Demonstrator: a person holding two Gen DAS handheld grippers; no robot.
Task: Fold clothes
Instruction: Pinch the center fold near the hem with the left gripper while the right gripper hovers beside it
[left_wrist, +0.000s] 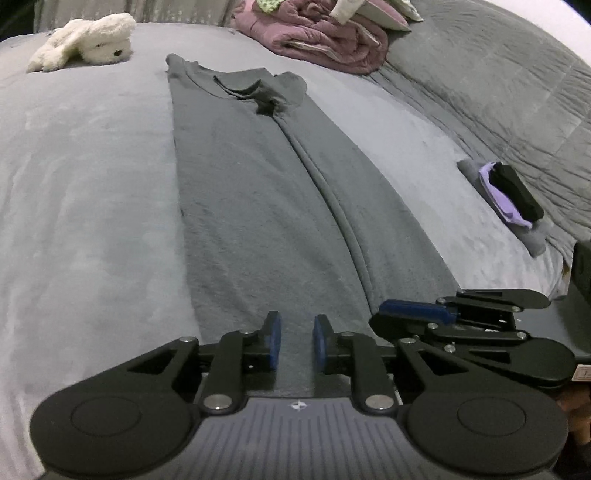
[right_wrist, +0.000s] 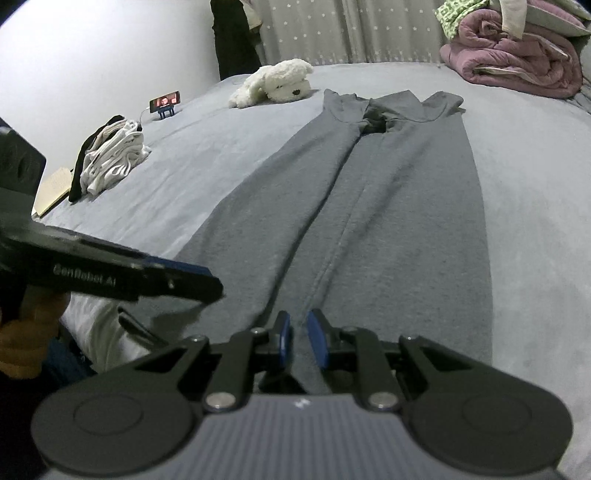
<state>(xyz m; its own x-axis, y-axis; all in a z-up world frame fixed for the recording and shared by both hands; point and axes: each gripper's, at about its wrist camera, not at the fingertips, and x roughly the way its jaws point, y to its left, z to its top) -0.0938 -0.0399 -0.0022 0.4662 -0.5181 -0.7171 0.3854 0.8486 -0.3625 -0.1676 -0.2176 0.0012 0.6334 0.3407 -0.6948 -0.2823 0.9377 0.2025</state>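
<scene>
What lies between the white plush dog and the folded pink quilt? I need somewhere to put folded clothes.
The collar end of the long grey garment lies between the white plush dog and the folded pink quilt, clearest in the right wrist view.

We see a white plush dog (right_wrist: 275, 83) lying on the grey bed cover (right_wrist: 535, 184) near the far edge. A folded mauve quilt (right_wrist: 517, 62) sits at the far right, with a green patterned cloth (right_wrist: 452, 16) on top of it. At the left edge, a small phone on a blue stand (right_wrist: 165, 103) stands upright with its screen lit. A grey star-patterned curtain (right_wrist: 332, 29) hangs behind the bed.
</scene>
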